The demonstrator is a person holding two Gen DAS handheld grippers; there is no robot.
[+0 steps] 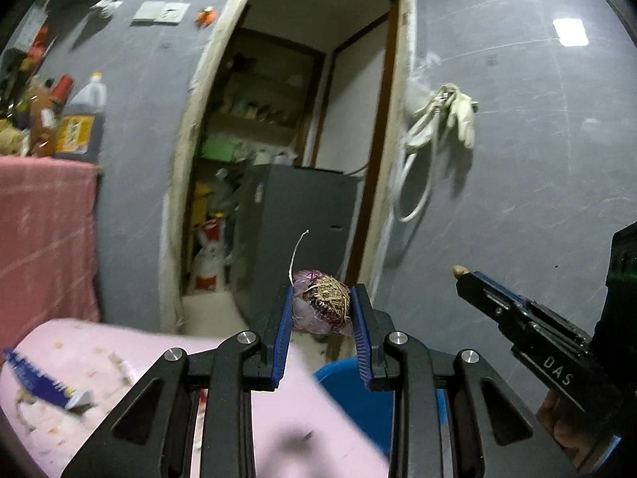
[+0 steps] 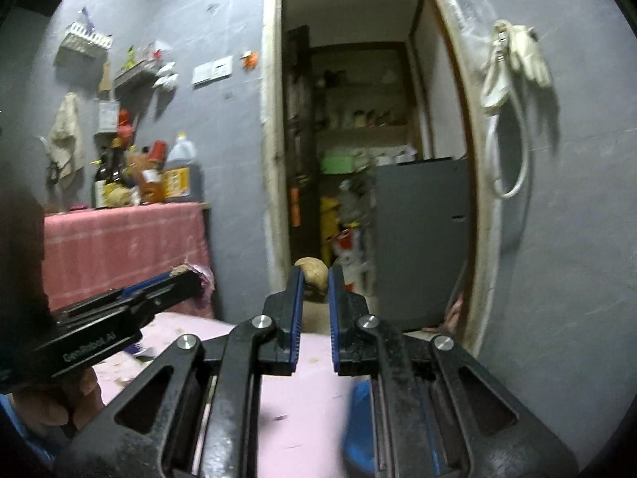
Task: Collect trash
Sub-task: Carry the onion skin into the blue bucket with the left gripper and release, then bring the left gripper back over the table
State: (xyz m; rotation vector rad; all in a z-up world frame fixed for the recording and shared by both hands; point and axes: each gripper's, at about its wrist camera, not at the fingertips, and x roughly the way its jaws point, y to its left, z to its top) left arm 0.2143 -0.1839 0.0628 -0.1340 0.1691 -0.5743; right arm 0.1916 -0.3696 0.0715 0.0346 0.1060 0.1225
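The left tool (image 1: 321,298) pinches a purple onion scrap with dry roots (image 1: 323,306) between its blue pads, the right tool (image 2: 315,275) grips a tan peel piece (image 2: 314,273), both held above the pink desk (image 1: 119,342) and blue bin (image 1: 350,390) facing the doorway (image 2: 358,119)

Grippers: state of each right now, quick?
Left gripper: shut on onion scrap.
Right gripper: shut on tan scrap.
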